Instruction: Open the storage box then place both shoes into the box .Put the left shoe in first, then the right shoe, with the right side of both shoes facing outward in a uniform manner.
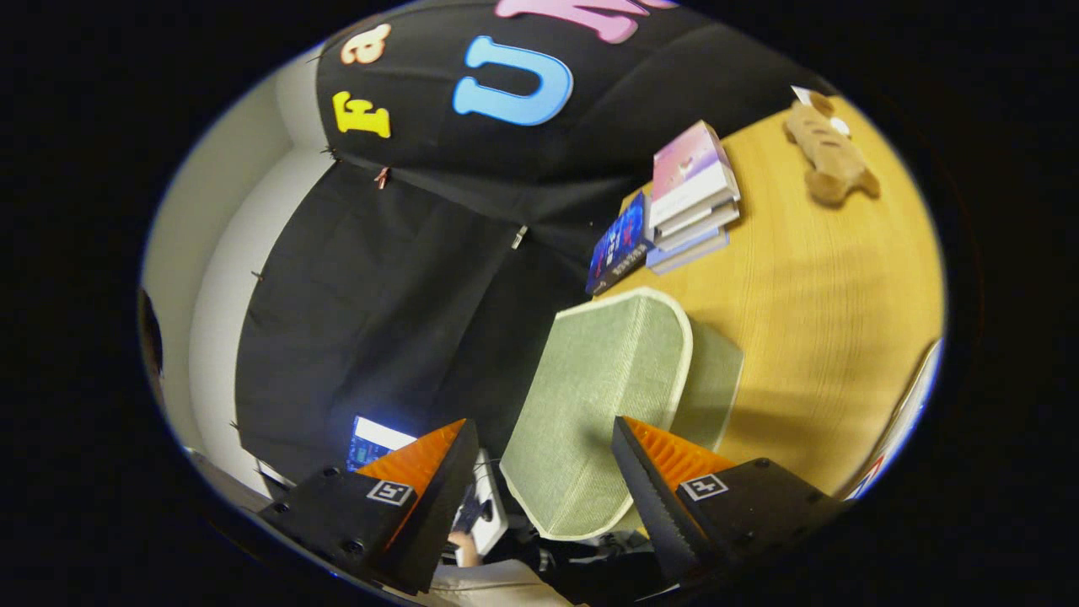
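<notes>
In the gripper view the claw (pixel 544 472) stands open, its two fingers spread with the pale green woven-fabric storage box (pixel 603 405), trimmed in cream piping, just ahead of and partly between them, touched by neither. The box sits at the near end of the light wooden counter (pixel 826 312), its broad fabric panel facing the claw, probably the lid to be lifted first. Beyond it lie a stack of paperback books (pixel 687 202) and a tan plush toy (pixel 830 152), well apart from the box.
</notes>
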`<state>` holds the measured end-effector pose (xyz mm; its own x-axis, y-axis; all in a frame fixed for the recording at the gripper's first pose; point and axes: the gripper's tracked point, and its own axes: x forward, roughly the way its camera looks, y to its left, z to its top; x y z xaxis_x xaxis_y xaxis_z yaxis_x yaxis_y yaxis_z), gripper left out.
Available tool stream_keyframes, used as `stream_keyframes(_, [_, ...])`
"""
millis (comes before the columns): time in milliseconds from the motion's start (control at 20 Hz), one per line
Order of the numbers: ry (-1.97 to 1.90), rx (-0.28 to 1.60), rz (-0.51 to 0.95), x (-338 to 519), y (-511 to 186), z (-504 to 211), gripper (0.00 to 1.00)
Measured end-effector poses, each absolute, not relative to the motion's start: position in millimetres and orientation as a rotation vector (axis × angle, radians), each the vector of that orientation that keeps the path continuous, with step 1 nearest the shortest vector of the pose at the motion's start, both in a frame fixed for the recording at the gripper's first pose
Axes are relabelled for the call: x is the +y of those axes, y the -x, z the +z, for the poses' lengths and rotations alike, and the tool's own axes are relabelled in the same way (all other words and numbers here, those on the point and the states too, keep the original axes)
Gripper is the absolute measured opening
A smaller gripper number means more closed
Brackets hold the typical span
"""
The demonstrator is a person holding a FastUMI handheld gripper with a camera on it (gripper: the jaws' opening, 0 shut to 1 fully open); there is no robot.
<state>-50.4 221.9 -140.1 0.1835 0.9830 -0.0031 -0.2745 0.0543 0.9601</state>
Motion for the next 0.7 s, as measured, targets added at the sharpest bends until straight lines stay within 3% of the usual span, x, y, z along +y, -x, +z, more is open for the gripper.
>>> stream_keyframes(400, [-1.257,1.126,1.226,239.6,59.4,-199.9,0.98])
stream_keyframes(650, [-1.369,1.175,1.299,248.3,66.1,-194.0,0.96])
stream_keyframes(700, [-1.36,1.182,1.287,252.7,66.9,-201.9,0.83])
